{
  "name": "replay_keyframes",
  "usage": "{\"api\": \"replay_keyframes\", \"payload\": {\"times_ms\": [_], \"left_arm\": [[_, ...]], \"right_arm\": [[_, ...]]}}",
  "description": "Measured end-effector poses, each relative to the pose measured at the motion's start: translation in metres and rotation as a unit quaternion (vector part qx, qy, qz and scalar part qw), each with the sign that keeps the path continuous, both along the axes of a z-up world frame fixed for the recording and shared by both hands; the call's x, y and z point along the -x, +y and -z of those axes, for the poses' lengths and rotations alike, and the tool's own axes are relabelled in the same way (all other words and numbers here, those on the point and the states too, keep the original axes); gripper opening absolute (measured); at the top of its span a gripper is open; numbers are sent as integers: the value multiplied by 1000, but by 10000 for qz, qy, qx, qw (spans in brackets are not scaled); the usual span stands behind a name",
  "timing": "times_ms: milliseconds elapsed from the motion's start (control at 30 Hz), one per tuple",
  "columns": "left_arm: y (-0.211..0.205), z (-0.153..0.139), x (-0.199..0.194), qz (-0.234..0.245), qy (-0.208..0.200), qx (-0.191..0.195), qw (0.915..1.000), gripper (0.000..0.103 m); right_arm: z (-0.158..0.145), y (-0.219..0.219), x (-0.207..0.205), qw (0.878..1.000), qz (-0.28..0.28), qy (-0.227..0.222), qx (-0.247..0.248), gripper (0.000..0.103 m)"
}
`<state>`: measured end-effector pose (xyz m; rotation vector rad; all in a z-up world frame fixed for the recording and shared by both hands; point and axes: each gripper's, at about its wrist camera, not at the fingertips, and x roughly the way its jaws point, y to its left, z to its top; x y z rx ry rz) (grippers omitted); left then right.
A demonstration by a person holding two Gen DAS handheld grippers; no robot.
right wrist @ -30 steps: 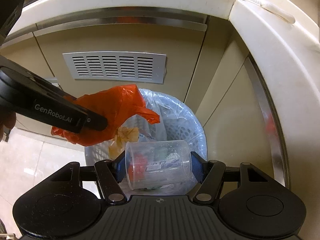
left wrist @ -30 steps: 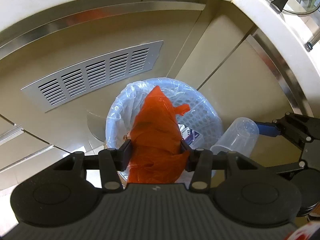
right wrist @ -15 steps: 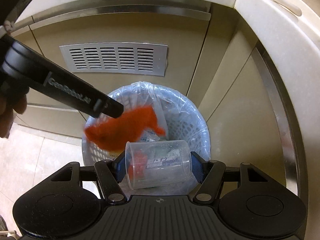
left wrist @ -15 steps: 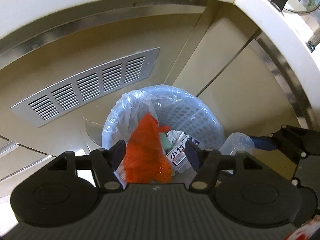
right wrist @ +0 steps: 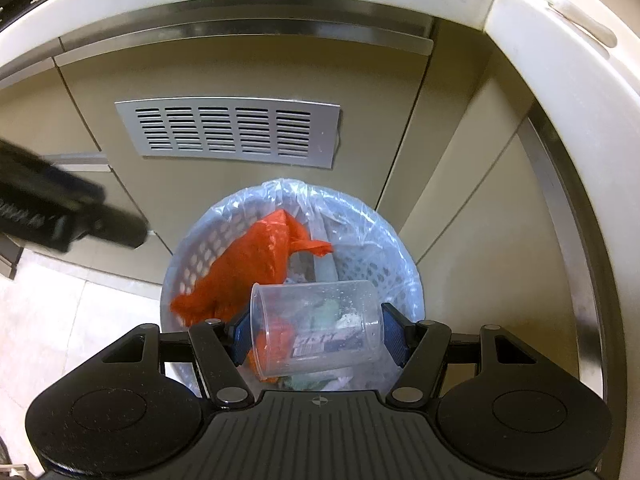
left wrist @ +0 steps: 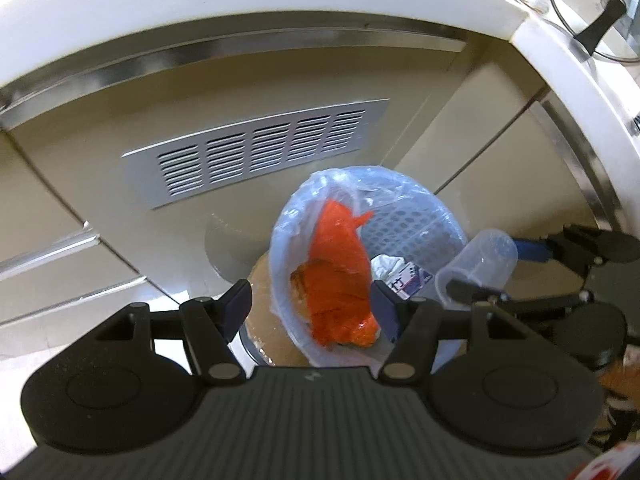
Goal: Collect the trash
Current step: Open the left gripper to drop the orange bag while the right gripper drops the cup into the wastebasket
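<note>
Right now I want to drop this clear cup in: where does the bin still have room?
The right gripper holds the clear cup. Free room in the bin: the right side, between the orange bag and the mesh wall. Left and centre are crowded by the bag and packets.

No legible text. Print on a carton (right wrist: pixel 326 344) in the bin (right wrist: pixel 394 248): too blurred to read.

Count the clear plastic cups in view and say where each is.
1. The clear plastic cup lies sideways between the right gripper pads, above the lined bin. Others may be buried among the trash.
</note>
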<state>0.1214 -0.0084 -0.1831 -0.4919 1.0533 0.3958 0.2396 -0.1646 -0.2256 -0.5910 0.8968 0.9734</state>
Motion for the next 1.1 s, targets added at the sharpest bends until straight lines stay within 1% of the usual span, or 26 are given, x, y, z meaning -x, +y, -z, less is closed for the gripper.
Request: {"api": "replay_keyframes", "payload": {"times_ms": [267,567,633,667,700,867,1100], "left_arm": [[4,2,16,-198,15,57,9998,62],[8,4,22,-289,28,82,9995,62],[9,4,22,-294,27,86,9995,62],[8,5,23,-291,32,89,9995,62],[8,5,23,-289,39,88,9995,62],[7,9,25,-282,84,99,9995,62],[5,5,26,-240,23,90,9997,62]], "right_arm": [[1,19,-11,9999,-45,-159,44,64],[3,29,-18,9992,-54,-381,47,64],[6,31,-17,9987,-106,-503,56,67],[7,31,-17,9987,-113,-496,54,77],[8,30,-17,9990,-114,-442,16,80],[11,25,-11,9995,-150,-274,64,81],[14,14,3,9998,-50,-93,177,81]]}}
